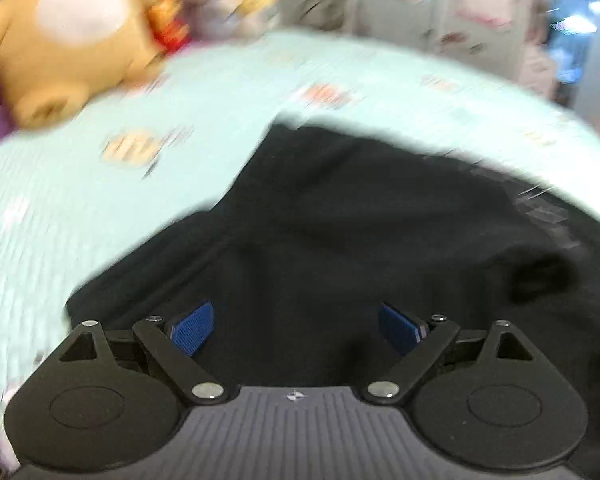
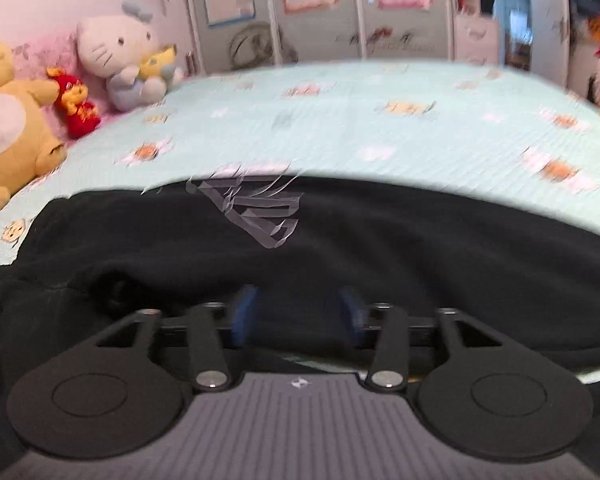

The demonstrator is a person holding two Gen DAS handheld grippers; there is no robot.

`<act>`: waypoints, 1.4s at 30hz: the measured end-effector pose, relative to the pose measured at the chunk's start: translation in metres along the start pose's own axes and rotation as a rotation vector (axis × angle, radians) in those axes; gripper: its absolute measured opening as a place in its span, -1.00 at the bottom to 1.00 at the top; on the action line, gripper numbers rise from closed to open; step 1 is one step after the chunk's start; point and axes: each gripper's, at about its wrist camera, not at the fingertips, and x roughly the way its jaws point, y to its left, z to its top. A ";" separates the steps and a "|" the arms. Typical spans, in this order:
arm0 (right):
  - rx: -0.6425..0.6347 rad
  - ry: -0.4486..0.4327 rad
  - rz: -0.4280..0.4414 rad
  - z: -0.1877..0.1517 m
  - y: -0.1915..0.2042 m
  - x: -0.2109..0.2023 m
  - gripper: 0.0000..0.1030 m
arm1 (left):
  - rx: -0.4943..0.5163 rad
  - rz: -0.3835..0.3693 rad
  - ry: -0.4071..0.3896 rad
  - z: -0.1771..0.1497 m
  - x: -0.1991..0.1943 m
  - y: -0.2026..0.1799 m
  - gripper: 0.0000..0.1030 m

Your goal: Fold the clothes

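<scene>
Pale mint bedding (image 2: 340,128) printed with small cartoon patches fills the middle of both views, with cupboard doors (image 2: 320,8) behind it along the top. A black garment (image 2: 380,248) lies spread across the lower half of each frame, bearing a grey printed logo (image 2: 256,212) near its far edge. In the left wrist view, the left gripper (image 1: 296,328) sits at the bottom centre, its blue pads (image 1: 192,328) spread wide and released over the dark cloth, nothing pinched between them. In the right wrist view, the right gripper (image 2: 296,316) is at the bottom centre, blue pads blurred and parted above the fabric, not clamping it. Plush toys crowd the upper left: a yellow bear (image 2: 8,120), a small red doll (image 2: 76,108) and a white cat toy (image 2: 120,60).
</scene>
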 end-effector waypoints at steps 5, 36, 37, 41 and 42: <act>0.019 0.051 -0.033 -0.032 0.009 0.003 0.02 | 0.060 -0.061 -0.015 -0.036 -0.026 0.027 0.72; 0.069 0.165 0.279 0.120 0.199 0.177 -0.75 | 0.078 -0.037 -0.143 -0.024 0.014 0.017 0.89; 0.049 0.204 0.256 0.117 0.210 0.199 -0.75 | 0.094 -0.036 -0.150 -0.026 0.014 0.015 0.90; 0.057 0.185 0.231 0.128 0.225 0.237 -1.00 | 0.108 -0.044 -0.175 -0.029 0.015 0.016 0.91; 0.082 0.164 0.235 0.136 0.224 0.234 -1.00 | 0.102 -0.049 -0.178 -0.029 0.015 0.018 0.91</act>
